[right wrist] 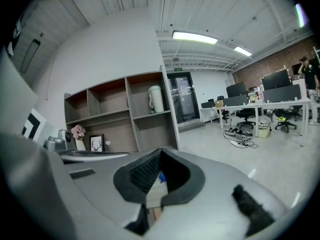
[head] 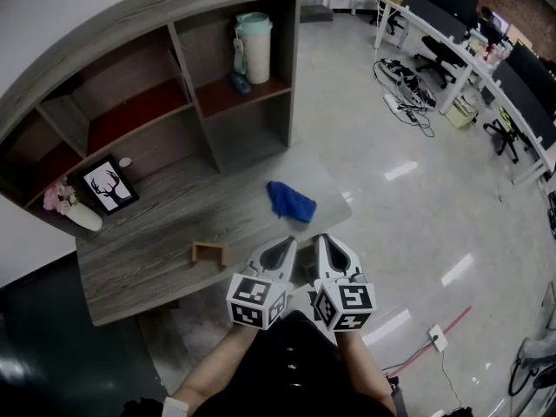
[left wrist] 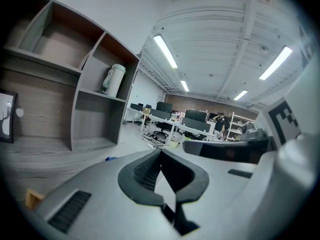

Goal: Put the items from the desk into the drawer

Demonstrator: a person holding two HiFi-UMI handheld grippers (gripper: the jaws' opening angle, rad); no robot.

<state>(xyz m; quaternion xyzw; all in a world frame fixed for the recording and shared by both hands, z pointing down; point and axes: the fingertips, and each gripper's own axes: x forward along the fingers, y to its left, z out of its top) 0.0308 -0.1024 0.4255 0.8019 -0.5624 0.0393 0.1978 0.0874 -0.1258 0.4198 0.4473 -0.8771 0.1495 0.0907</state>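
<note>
The left gripper (head: 289,243) and right gripper (head: 321,241) hover side by side at the table (head: 139,259) edge, fingers pressed together and empty, probably poised to start, since the cloth (head: 291,201) and block (head: 208,252) lie on it.

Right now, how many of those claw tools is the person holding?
2. The left claw and the right claw sit side by side at the desk's near edge, both shut.
</note>
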